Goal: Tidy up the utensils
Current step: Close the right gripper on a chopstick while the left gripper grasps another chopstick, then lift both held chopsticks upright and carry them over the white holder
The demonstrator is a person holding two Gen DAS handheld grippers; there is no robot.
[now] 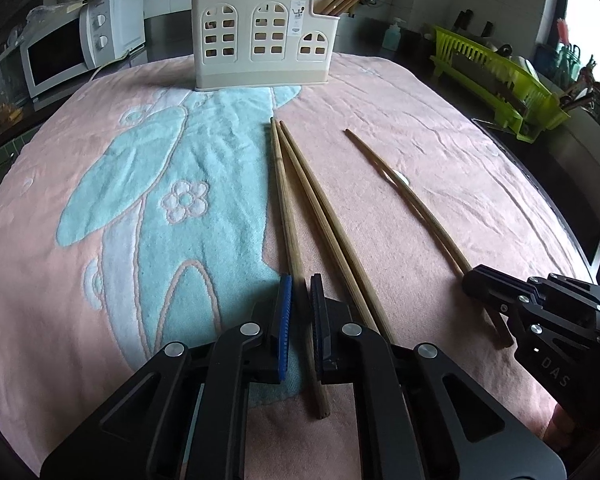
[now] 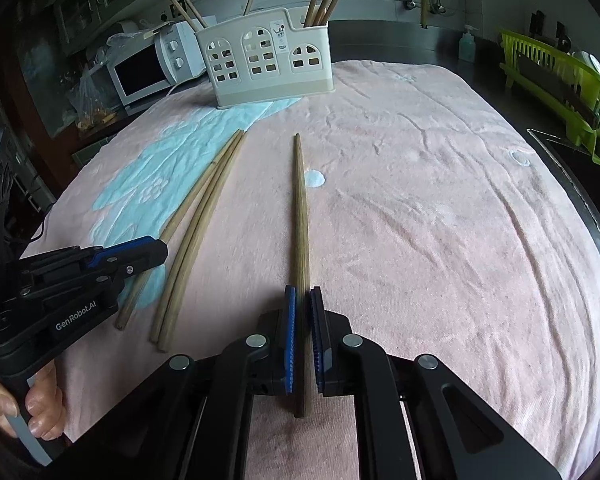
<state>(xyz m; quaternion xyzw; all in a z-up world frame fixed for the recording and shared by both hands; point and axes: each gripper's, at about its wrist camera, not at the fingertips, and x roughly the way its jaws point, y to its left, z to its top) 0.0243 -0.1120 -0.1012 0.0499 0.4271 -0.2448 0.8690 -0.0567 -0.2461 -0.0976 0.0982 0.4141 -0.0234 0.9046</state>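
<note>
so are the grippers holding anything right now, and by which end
Each straddles a wooden chopstick lying on the towel, near its thick near end: left gripper around the leftmost chopstick, right gripper around the lone chopstick. Whether either is fully clamped cannot be told.

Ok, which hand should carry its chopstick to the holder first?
Left, probably: left tongs clamp a chopstick with the utensil holder straight ahead; from the right tongs it sits off left.
</note>
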